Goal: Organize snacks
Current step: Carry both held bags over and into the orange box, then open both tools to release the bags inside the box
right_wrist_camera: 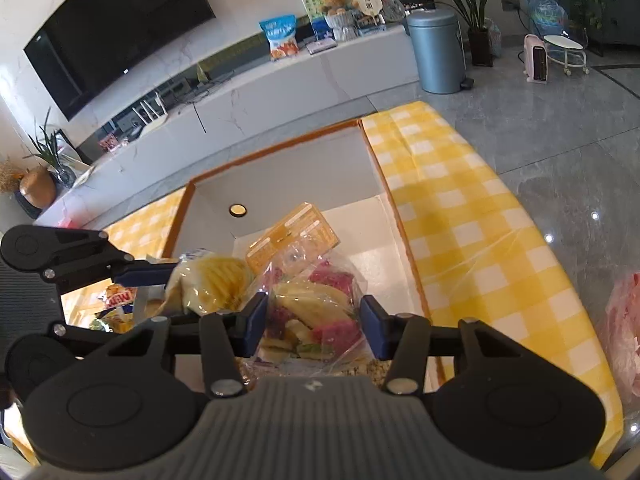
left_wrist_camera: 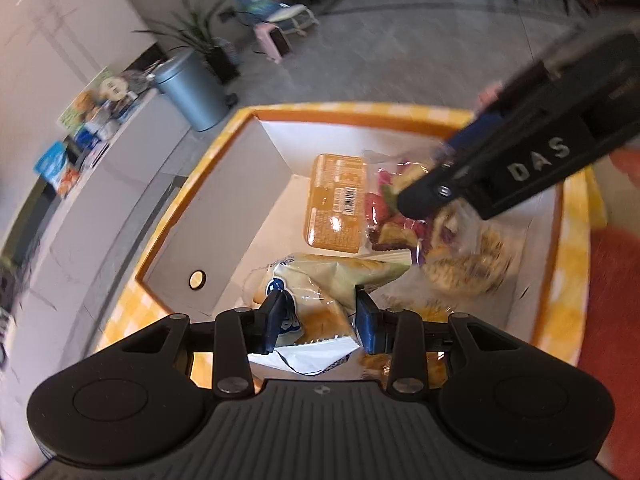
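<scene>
An open white box with an orange rim [left_wrist_camera: 224, 200] [right_wrist_camera: 304, 172] stands on a yellow checked cloth [right_wrist_camera: 460, 216]. Inside lie an orange snack packet [left_wrist_camera: 336, 204] [right_wrist_camera: 296, 232], a clear bag of pink and yellow sweets [left_wrist_camera: 396, 216] [right_wrist_camera: 312, 308] and a bread packet [left_wrist_camera: 320, 292] [right_wrist_camera: 212, 284]. My left gripper [left_wrist_camera: 320, 316] has its fingers on either side of the bread packet, touching it. My right gripper [right_wrist_camera: 312, 324] is open, its fingers either side of the sweets bag; it also shows in the left wrist view [left_wrist_camera: 500, 176].
More snack packets [right_wrist_camera: 116, 304] lie left of the box under the left gripper. A pink bag [right_wrist_camera: 624, 340] sits at the right edge. Beyond are a white TV cabinet [right_wrist_camera: 280, 80], a grey bin [right_wrist_camera: 438, 52] and grey floor.
</scene>
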The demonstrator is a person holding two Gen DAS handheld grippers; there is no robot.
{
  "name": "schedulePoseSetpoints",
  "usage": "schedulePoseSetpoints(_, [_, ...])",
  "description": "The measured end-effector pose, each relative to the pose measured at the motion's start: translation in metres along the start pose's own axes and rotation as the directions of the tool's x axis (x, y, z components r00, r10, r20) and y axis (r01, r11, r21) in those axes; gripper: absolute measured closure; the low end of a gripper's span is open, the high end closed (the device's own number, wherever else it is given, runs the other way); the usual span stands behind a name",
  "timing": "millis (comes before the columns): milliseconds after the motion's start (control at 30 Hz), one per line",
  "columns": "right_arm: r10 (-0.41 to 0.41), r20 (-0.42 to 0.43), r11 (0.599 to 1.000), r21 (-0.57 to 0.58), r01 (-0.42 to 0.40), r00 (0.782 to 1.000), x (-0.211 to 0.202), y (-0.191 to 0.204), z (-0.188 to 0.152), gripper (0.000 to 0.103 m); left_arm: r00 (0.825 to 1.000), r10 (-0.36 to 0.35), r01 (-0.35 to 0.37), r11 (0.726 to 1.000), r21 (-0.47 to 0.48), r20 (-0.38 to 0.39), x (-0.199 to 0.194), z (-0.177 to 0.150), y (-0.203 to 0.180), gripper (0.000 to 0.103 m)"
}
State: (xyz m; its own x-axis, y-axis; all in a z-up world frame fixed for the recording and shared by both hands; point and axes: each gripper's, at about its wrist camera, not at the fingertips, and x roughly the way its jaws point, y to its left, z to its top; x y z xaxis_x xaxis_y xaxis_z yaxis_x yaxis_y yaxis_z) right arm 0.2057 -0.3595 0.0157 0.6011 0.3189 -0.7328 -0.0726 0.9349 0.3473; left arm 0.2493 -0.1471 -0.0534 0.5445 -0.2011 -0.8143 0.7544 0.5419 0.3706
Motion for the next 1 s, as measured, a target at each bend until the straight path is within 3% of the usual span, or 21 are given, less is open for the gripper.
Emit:
schedulePoseSetpoints(133, [-0.024, -0.026, 0.999, -0.032, 0.023, 0.999, 0.022, 0.007, 0.003, 0.054, 0.998, -0.007, 0.011, 0.998, 0.068, -0.059, 0.021, 0.000, -0.003, 0.061])
schedulePoseSetpoints(400, [-0.042, -0.072, 0.996, -0.077, 0.036, 0.997, 0.051, 0.016, 0.005, 0.055, 0.994, -0.040, 0.045, 0.998, 0.054, -0.098, 0.041, -0.009, 0.005, 0.061])
schedulePoseSetpoints(533, [-0.044, -0.081, 0.995, -0.091, 0.037, 0.996, 0.056, 0.018, 0.005, 0.053, 0.991, -0.087, 0.088, 0.996, 0.006, -0.098, 0.039, -0.010, 0.014, 0.051])
schedulePoseSetpoints(667, [-0.035, -0.109, 0.997, -0.077, 0.027, 0.993, 0.063, 0.016, 0.004, 0.053, 0.991, -0.120, 0.117, 0.992, -0.038, -0.062, 0.030, -0.012, 0.017, 0.032])
schedulePoseSetpoints(767, [-0.006, -0.151, 1.000, -0.019, 0.003, 0.989, 0.071, 0.010, 0.003, 0.053, 0.988, -0.146, 0.143, 0.988, -0.057, -0.045, 0.021, -0.011, 0.016, 0.030])
schedulePoseSetpoints(967, [-0.024, -0.144, 1.000, -0.022, 0.021, 0.989, 0.067, 0.013, 0.003, 0.052, 0.990, -0.133, 0.130, 0.989, -0.072, -0.036, 0.009, -0.011, 0.016, 0.030])
schedulePoseSetpoints(1000, [-0.032, -0.132, 0.999, -0.032, 0.028, 0.991, 0.064, 0.016, 0.005, 0.047, 0.991, -0.134, 0.131, 0.988, -0.080, -0.029, 0.006, -0.012, 0.017, 0.030])
